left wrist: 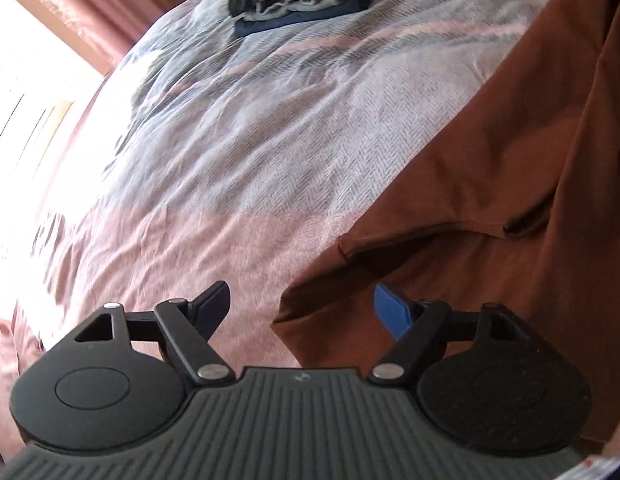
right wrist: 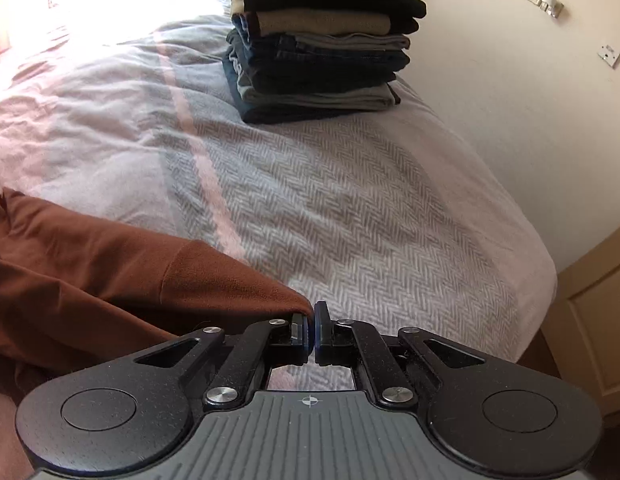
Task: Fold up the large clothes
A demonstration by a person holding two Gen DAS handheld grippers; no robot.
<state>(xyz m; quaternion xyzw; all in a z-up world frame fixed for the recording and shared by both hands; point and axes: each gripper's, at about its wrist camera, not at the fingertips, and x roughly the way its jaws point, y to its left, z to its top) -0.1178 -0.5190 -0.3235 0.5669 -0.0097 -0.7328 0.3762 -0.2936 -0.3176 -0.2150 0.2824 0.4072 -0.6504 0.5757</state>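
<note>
A brown garment point(right wrist: 90, 280) lies spread and rumpled on the near part of a bed point(right wrist: 350, 200), still unfolded as far as both views show. In the right wrist view its near corner runs up to the right gripper point(right wrist: 310, 334), whose fingers point(right wrist: 298, 336) are pressed together with the tip of the cloth caught between them, so this hand appears to be pinching that corner. In the left wrist view the same brown garment fills the right side of the picture, with a hem and a loose flap showing, and its lower edge lies just ahead of the left gripper point(left wrist: 306, 308). That gripper's fingers point(left wrist: 392, 312) are spread wide, one over the pink part of the bedspread and one over the cloth, and nothing is between them.

Farther off on the bed, near the wall, stands a neat pile of folded clothes point(right wrist: 318, 44) in dark, grey and blue tones. It suggests that much of the job is already done, with several pieces finished and stacked. The brown piece looks like the one in hand, and it is at the very start of its fold: one corner is taken, the second is not yet gripped. What is left, by my reading, is to take that second corner, lay the garment flat, fold it, and add it to the pile. A curtain point(left wrist: 82, 4) and a bright window lie beyond the bed's far left side.
</note>
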